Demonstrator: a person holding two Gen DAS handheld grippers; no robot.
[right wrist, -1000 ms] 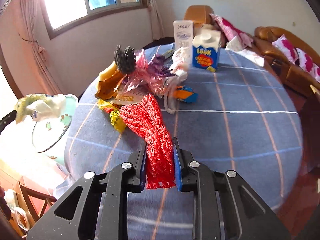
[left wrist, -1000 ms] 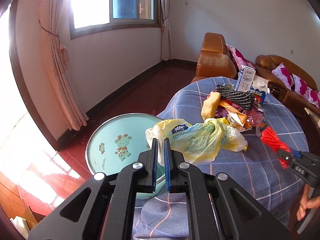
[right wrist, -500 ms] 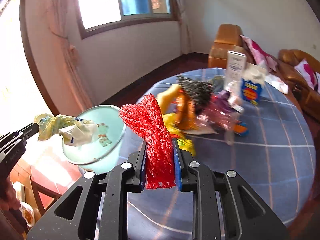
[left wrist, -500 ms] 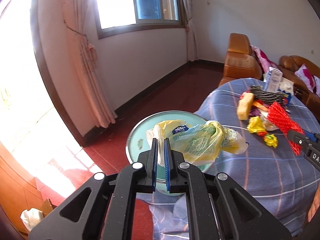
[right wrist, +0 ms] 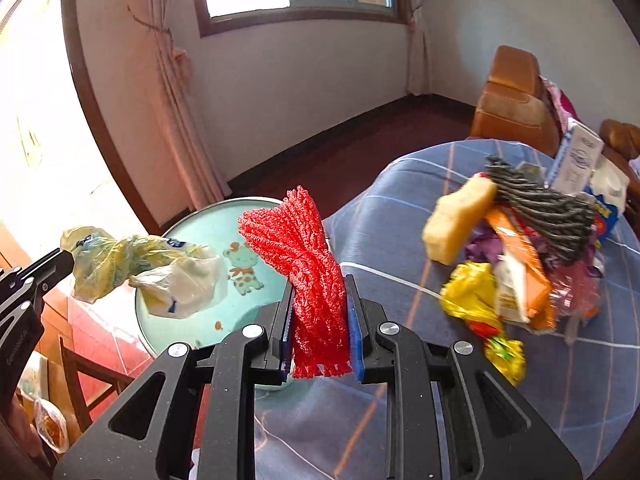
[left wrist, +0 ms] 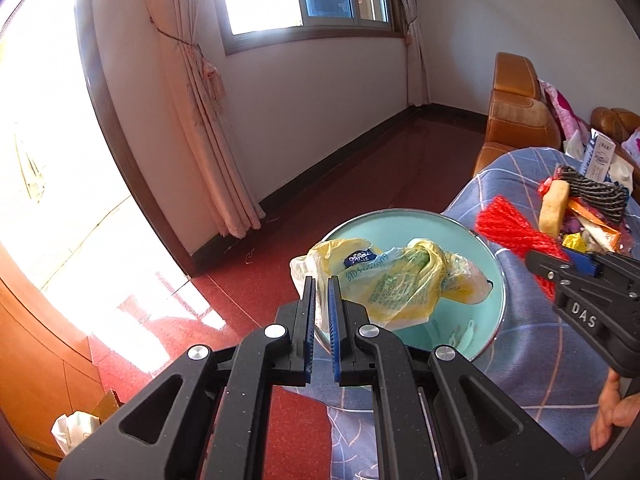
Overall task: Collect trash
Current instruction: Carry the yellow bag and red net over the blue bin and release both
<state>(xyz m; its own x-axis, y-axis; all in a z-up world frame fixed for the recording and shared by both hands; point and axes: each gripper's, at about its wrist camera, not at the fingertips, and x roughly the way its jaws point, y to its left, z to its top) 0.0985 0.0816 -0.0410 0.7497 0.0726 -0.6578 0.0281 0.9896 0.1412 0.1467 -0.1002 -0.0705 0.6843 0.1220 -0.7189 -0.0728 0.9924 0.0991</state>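
My left gripper (left wrist: 322,286) is shut on a crumpled yellow plastic bag (left wrist: 394,278) and holds it above the pale green basin (left wrist: 404,224). The bag also shows in the right wrist view (right wrist: 140,264), over the basin (right wrist: 256,300). My right gripper (right wrist: 318,292) is shut on a red mesh net (right wrist: 308,264) and holds it beside the basin at the table's edge. The net also shows in the left wrist view (left wrist: 516,236), clamped in the right gripper (left wrist: 560,264).
A heap of wrappers, a yellow sponge (right wrist: 458,220) and a black mesh net (right wrist: 544,204) lies on the blue checked tablecloth (right wrist: 520,392). Cartons (right wrist: 580,160) stand behind it. An orange sofa (left wrist: 520,120) is beyond the table. A wooden chair (right wrist: 92,372) stands below the basin.
Both grippers have swung left, from over the table towards the basin, each still clamped on its item. The yellow bag now hangs over the basin and the red net is close beside it.
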